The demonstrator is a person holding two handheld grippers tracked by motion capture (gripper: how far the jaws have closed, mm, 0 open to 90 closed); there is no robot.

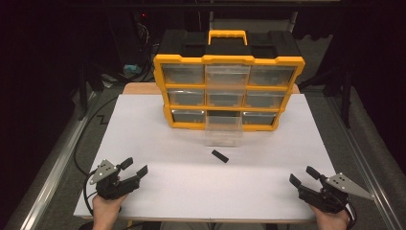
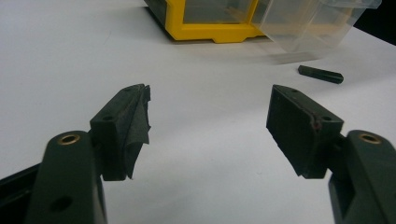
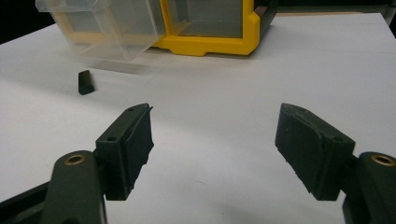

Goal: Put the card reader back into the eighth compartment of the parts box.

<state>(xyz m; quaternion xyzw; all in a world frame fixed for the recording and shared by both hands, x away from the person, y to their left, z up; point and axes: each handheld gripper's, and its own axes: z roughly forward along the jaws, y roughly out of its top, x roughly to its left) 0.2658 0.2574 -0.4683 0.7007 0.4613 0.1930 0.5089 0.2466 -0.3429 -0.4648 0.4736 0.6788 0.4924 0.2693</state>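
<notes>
The high view takes in the whole yellow-and-black organiser (image 1: 228, 91) standing at the far side of the white table (image 1: 191, 191), with nine clear drawer fronts in three rows of three and a yellow carry handle on top. One clear plastic drawer (image 1: 223, 132), the bottom middle one, is pulled out toward the person. A single small black block (image 1: 220, 156) lies flat on the table just in front of that drawer, apart from it and well apart from both grippers.

The left gripper (image 1: 136, 167) sits at the near left corner, the right gripper (image 1: 303, 175) at the near right; each is held by a hand and carries a grey three-cornered plate.

The left gripper view shows what the high view cannot: a torn, frayed pad (image 2: 135, 126) hanging loose on one jaw. Both jaws there stand wide apart with nothing between them. The right gripper view shows matte black pads (image 3: 137, 140), also spread wide and gripping nothing, with the block seen end-on as a short wedge.
</notes>
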